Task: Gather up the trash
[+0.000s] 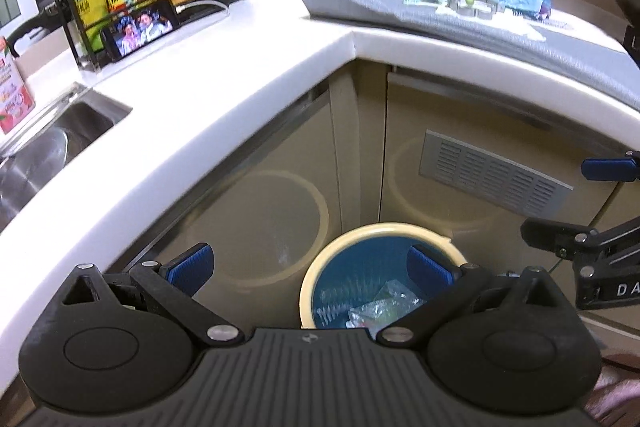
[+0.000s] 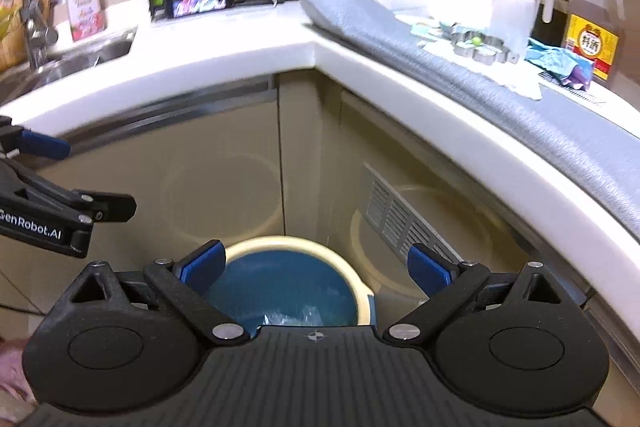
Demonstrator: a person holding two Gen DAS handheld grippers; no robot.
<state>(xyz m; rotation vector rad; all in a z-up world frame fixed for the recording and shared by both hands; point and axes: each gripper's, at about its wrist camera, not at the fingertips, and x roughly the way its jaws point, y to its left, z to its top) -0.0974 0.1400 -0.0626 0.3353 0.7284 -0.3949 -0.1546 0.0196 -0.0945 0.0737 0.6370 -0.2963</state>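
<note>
Both grippers, left [image 1: 311, 265] and right [image 2: 316, 265], gape wide and empty above a round cream-rimmed bin [image 1: 320, 267] lined blue, crinkled clear plastic wrappers [image 1: 380, 307] inside

Left gripper [image 1: 310, 265]: I have the jaws spread wide, blue pads facing each other across an empty gap, nothing held. Body tilted forward and downward. Right gripper [image 2: 314, 265]: same condition, jaws wide apart, nothing between the pads, also pitched downward. The two units sit side by side at similar height, near each other but not touching. In the left wrist view I see the right gripper at the right edge, its linkage and one blue pad showing. In the right wrist view the left gripper enters from the left edge, likewise angled inward. The holding hands are barely in view, blurred at the lower corners.
</note>
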